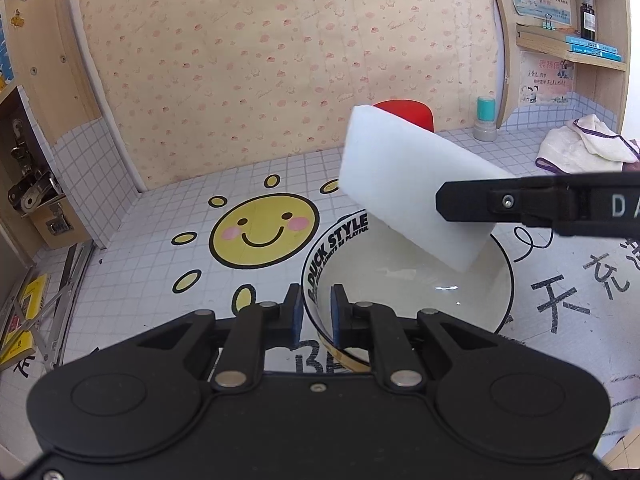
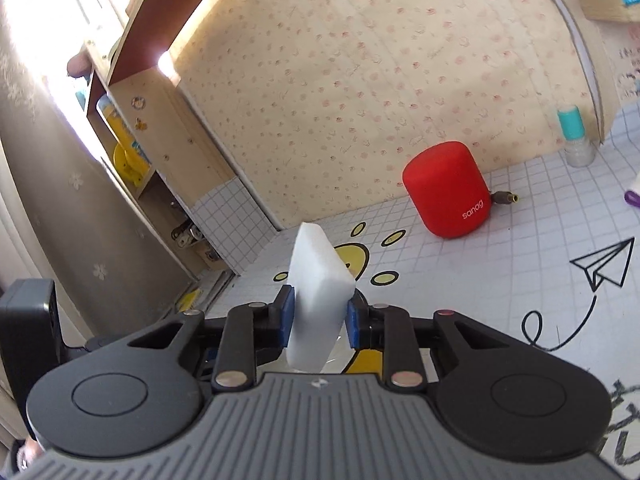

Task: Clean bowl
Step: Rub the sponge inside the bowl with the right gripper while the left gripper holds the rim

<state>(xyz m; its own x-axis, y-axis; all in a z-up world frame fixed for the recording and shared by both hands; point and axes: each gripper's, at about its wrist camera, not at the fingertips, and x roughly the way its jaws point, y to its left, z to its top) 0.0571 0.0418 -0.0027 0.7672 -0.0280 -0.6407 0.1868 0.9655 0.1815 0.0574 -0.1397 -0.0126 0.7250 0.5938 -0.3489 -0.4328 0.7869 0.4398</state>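
Bowl sits low and centre-right in the left wrist view, upright on the tiled tabletop, mouth facing up — round, glossy white inside, with a thin black rim and black lettering on its outer wall. The left gripper is clenched on the near rim, one blue pad inside the wall and one outside. Above the bowl, a white sponge block hangs in the air, its long axis slanting from upper left to lower right, its lower end over the bowl's hollow; its surface looks matte and soft. The right gripper reaches in from the right edge, black and angular, gripping the sponge.

From the right wrist view, the right gripper is squeezed tight on the sponge — blue pads pressing both broad faces, the block pointing away and slightly left. A smooth red cylindrical speaker stands at centre right against patterned wallpaper.
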